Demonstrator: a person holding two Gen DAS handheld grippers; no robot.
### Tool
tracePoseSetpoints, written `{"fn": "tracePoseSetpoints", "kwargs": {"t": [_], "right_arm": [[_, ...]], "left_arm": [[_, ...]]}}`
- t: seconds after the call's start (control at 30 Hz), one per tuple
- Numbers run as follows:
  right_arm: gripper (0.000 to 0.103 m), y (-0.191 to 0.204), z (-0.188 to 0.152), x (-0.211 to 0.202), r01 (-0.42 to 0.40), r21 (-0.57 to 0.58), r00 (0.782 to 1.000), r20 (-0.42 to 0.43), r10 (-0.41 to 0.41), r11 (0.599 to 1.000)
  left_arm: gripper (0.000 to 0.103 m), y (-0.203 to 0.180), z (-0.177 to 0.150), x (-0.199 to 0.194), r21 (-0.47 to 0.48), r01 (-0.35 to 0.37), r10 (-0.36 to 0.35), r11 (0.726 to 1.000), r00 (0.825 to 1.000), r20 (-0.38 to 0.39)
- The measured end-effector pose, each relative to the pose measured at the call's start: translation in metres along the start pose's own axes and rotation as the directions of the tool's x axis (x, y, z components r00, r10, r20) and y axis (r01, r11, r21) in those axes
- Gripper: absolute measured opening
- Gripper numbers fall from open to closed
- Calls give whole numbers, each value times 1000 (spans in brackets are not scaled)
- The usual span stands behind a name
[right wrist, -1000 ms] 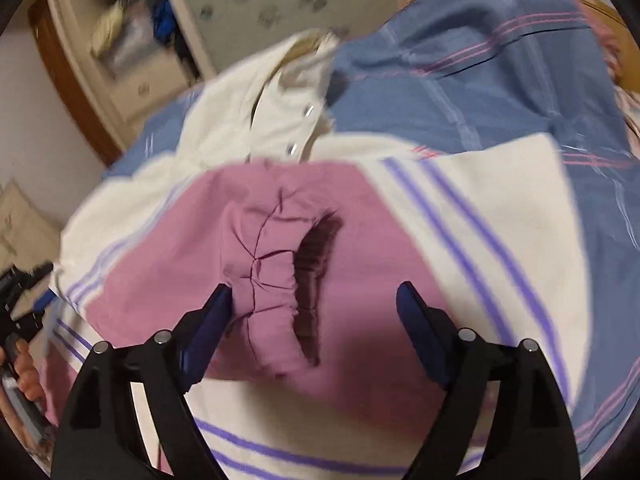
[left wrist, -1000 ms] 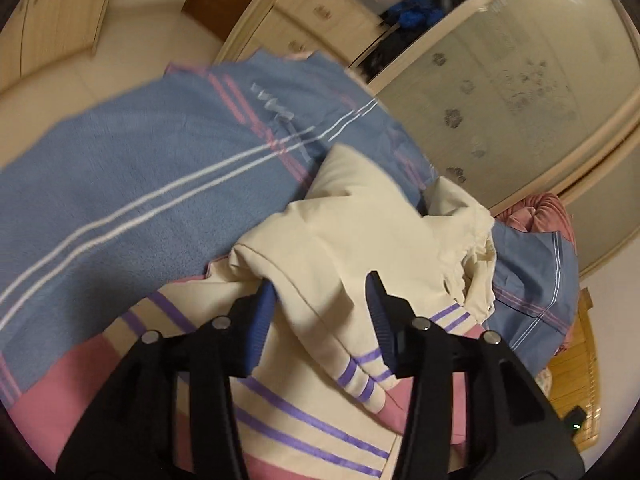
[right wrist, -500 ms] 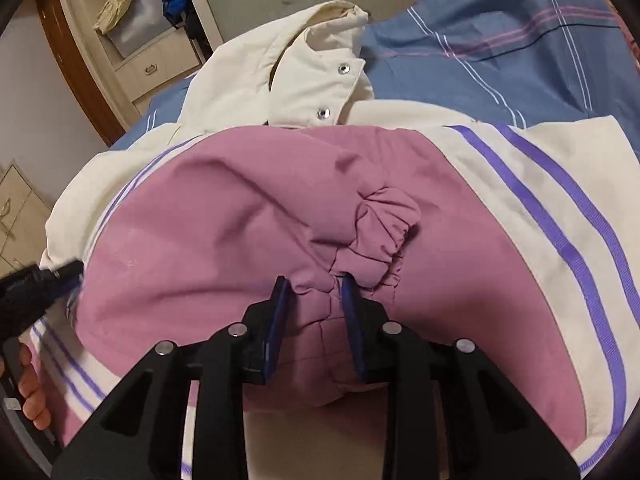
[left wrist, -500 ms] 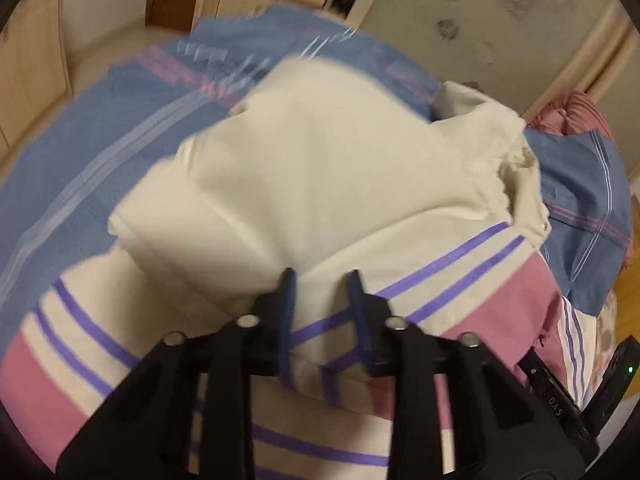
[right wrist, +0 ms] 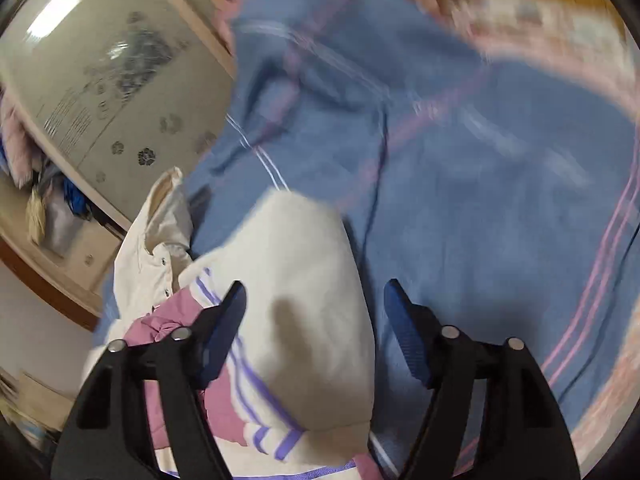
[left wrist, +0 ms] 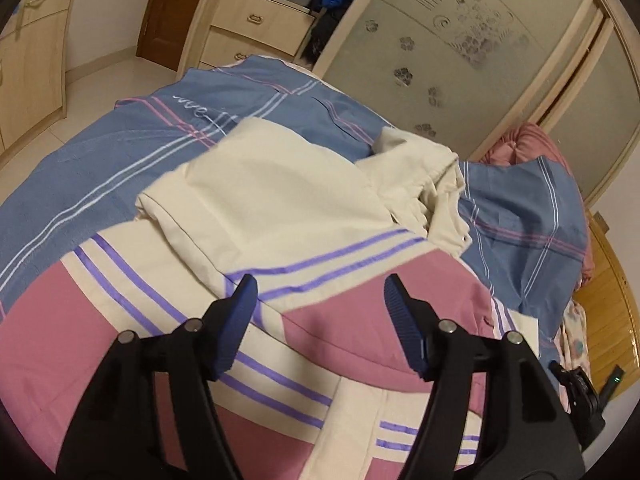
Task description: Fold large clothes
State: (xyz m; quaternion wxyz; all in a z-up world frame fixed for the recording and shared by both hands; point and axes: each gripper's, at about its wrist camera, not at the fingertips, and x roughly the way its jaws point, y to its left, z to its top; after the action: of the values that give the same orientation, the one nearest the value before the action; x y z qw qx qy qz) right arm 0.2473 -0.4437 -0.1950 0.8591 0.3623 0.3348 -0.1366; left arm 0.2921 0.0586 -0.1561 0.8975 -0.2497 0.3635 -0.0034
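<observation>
A cream and pink jacket with purple stripes lies on a blue striped bedspread, its sleeves folded over the body and its cream hood at the far end. My left gripper is open just above the pink and striped sleeve, holding nothing. In the right wrist view the same jacket lies lower left, with the snap-button collar beyond it. My right gripper is open and empty over the jacket's cream right edge. This view is blurred by motion.
A wardrobe with frosted sliding doors and open drawers stands beyond the bed. A pink pillow lies at the bed's far right, by a wooden headboard. The bedspread also shows in the right wrist view.
Both grippers were shut on jacket sleeves half a second ago and have let go. The left sleeve now lies across the body. The right gripper has swung to the jacket's right side.
</observation>
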Motion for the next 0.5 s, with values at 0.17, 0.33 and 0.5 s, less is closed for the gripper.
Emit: {"fn": "tracePoseSetpoints", "kwargs": {"t": [0.17, 0.33, 0.5], "right_arm": [[56, 56, -42, 66, 90, -382, 975, -154, -159, 920], [59, 74, -14, 32, 193, -326, 976, -35, -215, 926], [102, 161, 29, 23, -28, -463, 999, 27, 46, 886]], "left_arm": [[68, -24, -13, 19, 35, 12, -11, 999, 999, -49], [76, -19, -26, 23, 2, 5, -4, 1000, 999, -48], [79, -6, -32, 29, -16, 15, -15, 1000, 1000, -11]]}}
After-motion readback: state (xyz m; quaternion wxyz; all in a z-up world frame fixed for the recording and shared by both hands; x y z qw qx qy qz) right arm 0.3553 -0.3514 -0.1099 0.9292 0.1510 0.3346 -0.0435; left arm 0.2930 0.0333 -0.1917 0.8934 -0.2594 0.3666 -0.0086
